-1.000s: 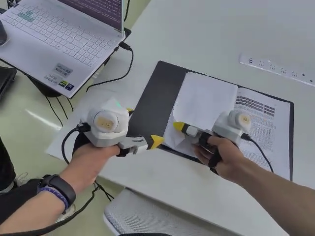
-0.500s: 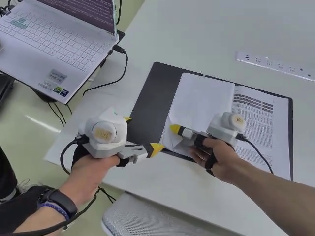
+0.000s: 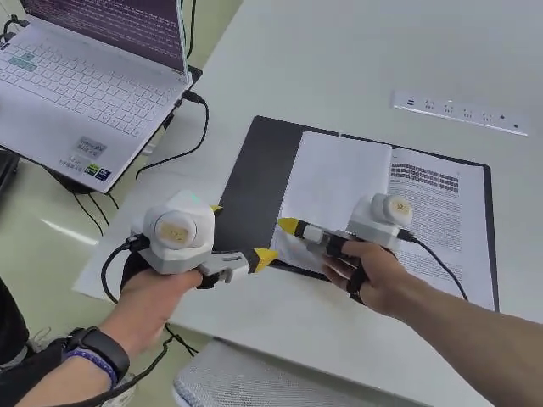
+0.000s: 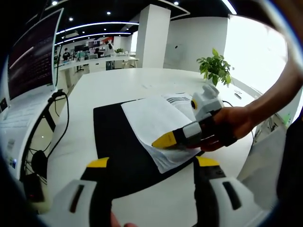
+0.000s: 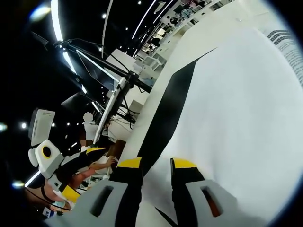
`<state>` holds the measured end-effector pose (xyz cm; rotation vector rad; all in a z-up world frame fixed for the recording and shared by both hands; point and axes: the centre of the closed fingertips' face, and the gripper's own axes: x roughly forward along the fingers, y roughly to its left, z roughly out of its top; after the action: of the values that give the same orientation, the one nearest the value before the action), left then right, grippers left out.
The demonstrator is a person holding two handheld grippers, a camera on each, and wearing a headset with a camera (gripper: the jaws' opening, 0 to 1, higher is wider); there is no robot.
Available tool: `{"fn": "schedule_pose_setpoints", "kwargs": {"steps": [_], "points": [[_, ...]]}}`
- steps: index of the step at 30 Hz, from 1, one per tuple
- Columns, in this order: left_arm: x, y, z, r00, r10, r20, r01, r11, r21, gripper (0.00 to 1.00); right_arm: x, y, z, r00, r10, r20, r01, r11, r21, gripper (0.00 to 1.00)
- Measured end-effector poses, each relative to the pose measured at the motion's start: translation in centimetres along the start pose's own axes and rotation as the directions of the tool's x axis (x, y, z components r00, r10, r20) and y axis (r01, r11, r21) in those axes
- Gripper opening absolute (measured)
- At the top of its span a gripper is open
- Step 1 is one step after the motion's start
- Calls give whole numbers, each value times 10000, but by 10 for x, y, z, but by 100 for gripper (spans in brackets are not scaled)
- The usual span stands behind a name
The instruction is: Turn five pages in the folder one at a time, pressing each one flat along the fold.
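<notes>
- The white, blank-backed page now lies lower over the black plastic folder than it did a second ago, when its free edge bowed up. It is settling onto the left-hand cover.
- The folder is open on the white table, near the front edge. A printed sheet is exposed on its right half.
- The right gripper stays on the page's near-left corner and has crept slightly leftward with it. Its yellow-tipped jaws stand close together with only a slim gap. I cannot tell whether they nip the sheet or just ride on it.
- The left gripper still hovers just off the folder's near edge with its jaws wide apart and nothing between them. It has sunk a shade toward the table's edge.
- The silver laptop and the white power strip have slid across the head view. That is the head turning, not the things moving.
- My read is that this turn is nearly landed and the press along the fold is still owed. The pictures do not show which of the five pages this is.
</notes>
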<state>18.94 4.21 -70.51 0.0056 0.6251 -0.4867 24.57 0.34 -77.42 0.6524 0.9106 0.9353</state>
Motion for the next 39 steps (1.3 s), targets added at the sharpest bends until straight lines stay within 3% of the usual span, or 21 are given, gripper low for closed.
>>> {"fn": "schedule_pose_setpoints", "kwargs": {"steps": [3, 6, 11, 21, 26, 29, 36, 39], "points": [[3, -4, 1, 9999, -99, 19, 99, 10000, -13, 69, -7, 3, 3, 9997, 173, 154, -176, 9996, 225, 27], [8, -9, 0, 9997, -226, -65, 226, 9997, 87, 69, -15, 3, 6, 9999, 95, 93, -93, 9998, -175, 29], [19, -15, 5, 9991, -432, -51, 433, 9988, 212, 68, -38, 0, 24, 9989, -104, 450, 134, 9977, -669, 32], [46, -27, 14, 9966, -816, -106, 819, 9961, 324, 63, -84, -18, 55, 9923, -641, 1056, 772, 9891, -1252, 34], [59, -32, 16, 9951, -978, -137, 984, 9941, 452, 56, -104, -31, 64, 9875, -894, 1298, 1059, 9863, -1262, 33], [68, -35, 12, 9931, -1143, -268, 1155, 9922, 460, 52, -116, -38, 66, 9847, -1066, 1382, 1239, 9846, -1233, 33], [82, -41, 0, 9892, -1349, -569, 1380, 9890, 537, 39, -138, -39, 65, 9778, -1369, 1586, 1555, 9815, -1114, 33], [86, -42, -6, 9879, -1364, -740, 1393, 9896, 349, 28, -144, -39, 65, 9760, -1450, 1625, 1640, 9803, -1101, 33]]}}
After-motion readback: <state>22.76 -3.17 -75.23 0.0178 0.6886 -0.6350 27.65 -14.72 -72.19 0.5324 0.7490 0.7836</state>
